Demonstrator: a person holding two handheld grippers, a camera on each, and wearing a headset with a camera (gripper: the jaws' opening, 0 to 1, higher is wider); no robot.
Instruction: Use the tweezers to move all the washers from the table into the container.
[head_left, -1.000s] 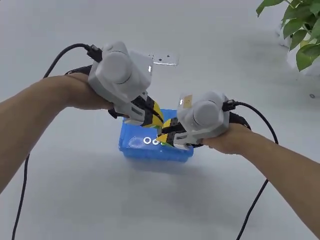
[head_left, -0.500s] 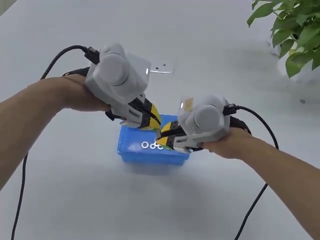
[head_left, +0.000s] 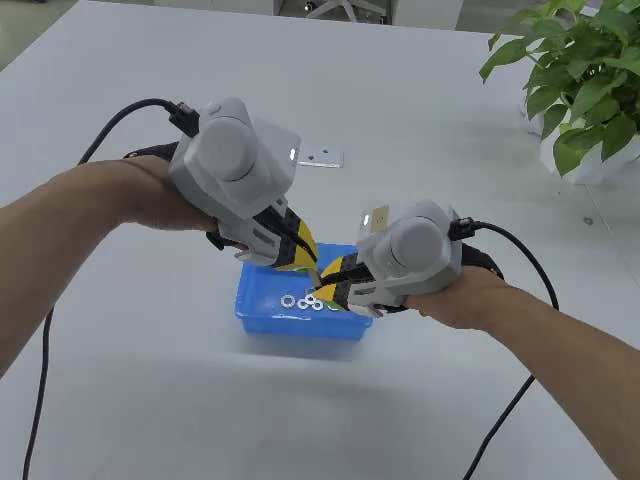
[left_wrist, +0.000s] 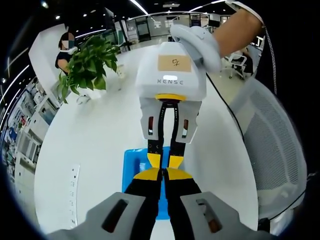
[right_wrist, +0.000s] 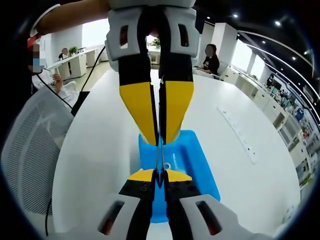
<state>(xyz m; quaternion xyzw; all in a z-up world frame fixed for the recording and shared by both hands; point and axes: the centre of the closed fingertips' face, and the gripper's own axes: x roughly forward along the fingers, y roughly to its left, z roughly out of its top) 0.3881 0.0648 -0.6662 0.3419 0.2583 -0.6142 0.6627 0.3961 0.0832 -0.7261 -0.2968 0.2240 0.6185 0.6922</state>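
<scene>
A blue container (head_left: 262, 300) sits on the white table (head_left: 120, 400) with several small metal washers (head_left: 303, 301) lying in it. Both grippers hang over it, tip to tip. My left gripper (head_left: 301, 262), on the left in the head view, is shut. My right gripper (head_left: 322, 291) is shut too, just above the washers. In the right gripper view thin metal tweezers (right_wrist: 159, 155) run from my right gripper (right_wrist: 159, 176) up into the left gripper (right_wrist: 159, 134); below them lie the container (right_wrist: 192, 165) and a washer (right_wrist: 166, 166). The left gripper view has the left gripper (left_wrist: 164, 173) facing the right gripper (left_wrist: 165, 161).
A potted plant (head_left: 575, 90) stands at the table's far right. A small white plate (head_left: 318, 157) lies beyond the container. Black cables trail from both grippers across the table. A mesh chair (left_wrist: 275, 145) stands beside the table.
The head camera has tilted up, showing more of the table and plant. Both grippers stay shut, tip to tip over the container.
</scene>
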